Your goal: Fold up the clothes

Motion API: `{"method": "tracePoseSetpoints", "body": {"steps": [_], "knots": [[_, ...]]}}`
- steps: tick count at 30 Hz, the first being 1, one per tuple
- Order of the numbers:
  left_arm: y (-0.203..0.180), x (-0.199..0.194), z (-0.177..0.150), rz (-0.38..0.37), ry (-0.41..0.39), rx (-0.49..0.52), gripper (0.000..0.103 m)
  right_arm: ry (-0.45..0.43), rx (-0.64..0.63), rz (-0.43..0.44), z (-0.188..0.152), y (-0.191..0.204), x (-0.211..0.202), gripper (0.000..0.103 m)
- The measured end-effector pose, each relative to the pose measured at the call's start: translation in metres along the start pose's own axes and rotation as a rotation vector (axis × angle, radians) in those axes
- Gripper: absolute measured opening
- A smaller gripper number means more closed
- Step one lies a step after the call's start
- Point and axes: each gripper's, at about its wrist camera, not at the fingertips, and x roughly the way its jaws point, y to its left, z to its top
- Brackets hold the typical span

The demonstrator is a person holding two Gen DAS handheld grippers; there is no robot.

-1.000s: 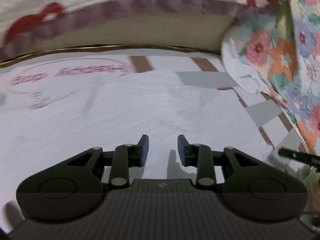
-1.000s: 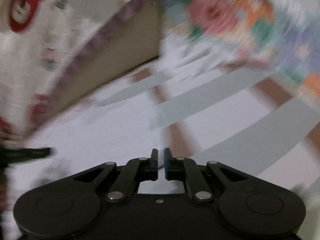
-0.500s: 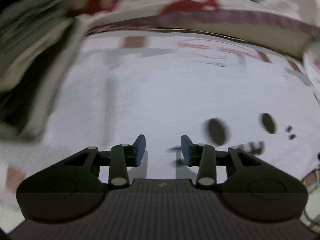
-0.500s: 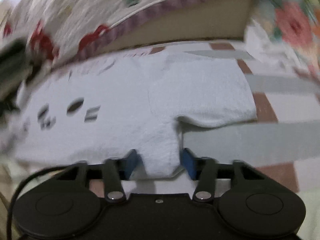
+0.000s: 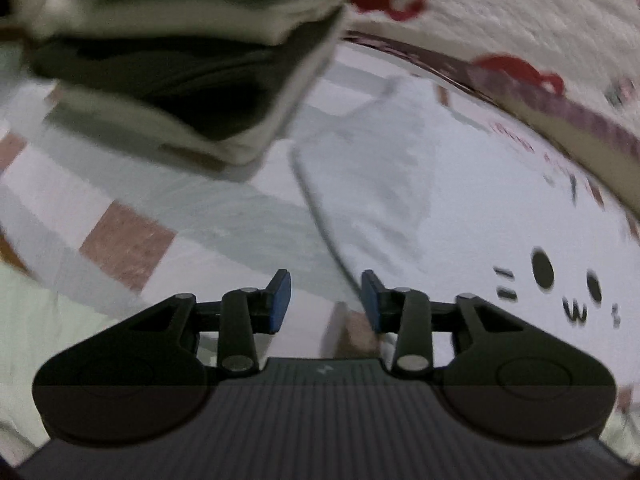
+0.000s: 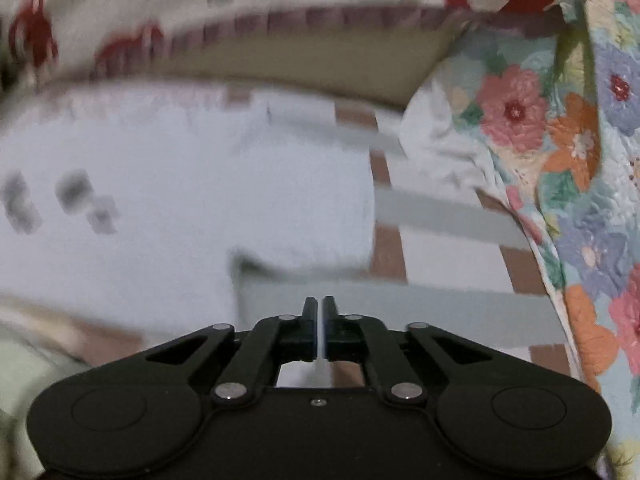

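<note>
My two claws hang over a white shirt on the bed, and neither one holds it.

My left claw (image 5: 325, 296) is released, with the shirt's side edge running between its blue tips, not pinched. My right claw (image 6: 319, 326) is closing, nearly clenched, with nothing inside. The white shirt (image 5: 460, 216) lies flat on the checked sheet (image 5: 124, 240), its cartoon face at 3 o'clock from my left claw. A stack of folded clothes (image 5: 168, 76) sits at 11 o'clock. A flowery quilt (image 6: 560, 160) is at 2 o'clock from my right claw. I could grab the sheet too, because the shirt lies tight on it. Half a second ago my right claw had the shirt corner between its tips; now that corner is out.
</note>
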Motion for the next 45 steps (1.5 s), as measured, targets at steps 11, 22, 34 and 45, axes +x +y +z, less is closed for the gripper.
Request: {"method": "tracePoseSetpoints", "body": {"steps": [11,22,34,45], "knots": [[0.016,0.034,0.025,-0.096,-0.057,-0.238,0.039,-0.09,-0.353,0.636,0.172,0.197,-0.026,0.04],[-0.004,0.047,0.025,-0.215,-0.147,-0.106,0.044,-0.302,-0.629,0.759,0.158,0.347,0.012,0.048],[0.018,0.058,0.036,-0.223,-0.095,-0.148,0.051,-0.032,-0.649,0.601,0.123,0.364,0.076,0.048],[0.032,0.071,0.026,-0.348,-0.124,-0.25,0.058,0.035,-0.733,0.612,0.095,0.396,0.098,0.048]]}}
